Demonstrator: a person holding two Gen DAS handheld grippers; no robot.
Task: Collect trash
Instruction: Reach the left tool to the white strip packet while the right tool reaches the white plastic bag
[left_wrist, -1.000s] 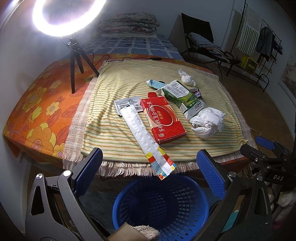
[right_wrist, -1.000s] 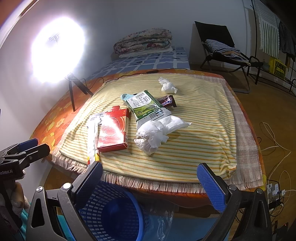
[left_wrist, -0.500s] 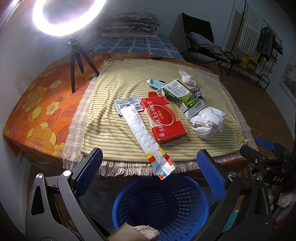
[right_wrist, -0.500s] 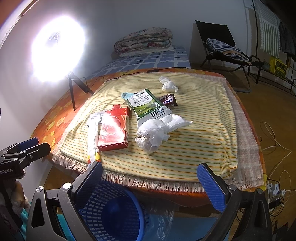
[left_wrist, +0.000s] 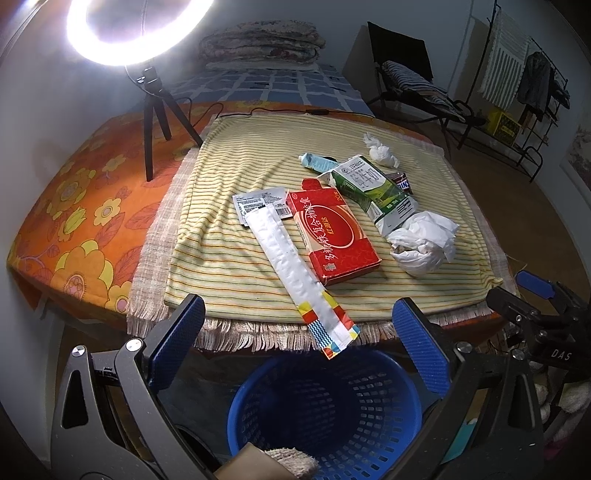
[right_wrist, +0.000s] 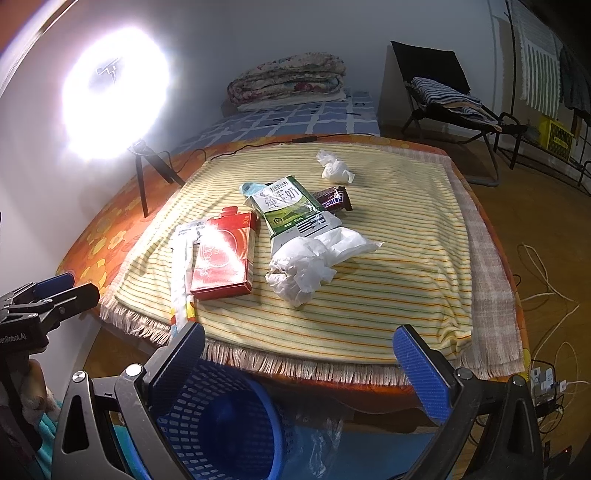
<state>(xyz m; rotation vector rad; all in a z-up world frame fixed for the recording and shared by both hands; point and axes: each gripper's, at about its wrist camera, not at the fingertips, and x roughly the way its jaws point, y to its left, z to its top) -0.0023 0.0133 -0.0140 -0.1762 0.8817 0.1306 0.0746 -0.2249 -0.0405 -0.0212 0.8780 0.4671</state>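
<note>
Trash lies on a striped cloth: a red box (left_wrist: 332, 236) (right_wrist: 225, 254), a long white wrapper (left_wrist: 295, 269) hanging over the front edge, a green milk carton (left_wrist: 373, 192) (right_wrist: 291, 210), crumpled white paper (left_wrist: 424, 243) (right_wrist: 314, 266), a small tissue wad (left_wrist: 380, 151) (right_wrist: 334, 168), a candy bar (right_wrist: 332, 199), a tube (left_wrist: 314, 162). A blue basket (left_wrist: 325, 410) (right_wrist: 218, 421) stands below the edge. My left gripper (left_wrist: 299, 343) is open above the basket. My right gripper (right_wrist: 299, 365) is open before the table edge, holding nothing.
A ring light on a tripod (left_wrist: 155, 110) (right_wrist: 144, 173) stands at the table's left on the orange floral cover. A folding chair (right_wrist: 443, 96) and a clothes rack (left_wrist: 524, 92) are at the right. Cables (right_wrist: 546, 288) lie on the floor.
Both grippers have crept slightly closer to the table; the trash has not moved.
</note>
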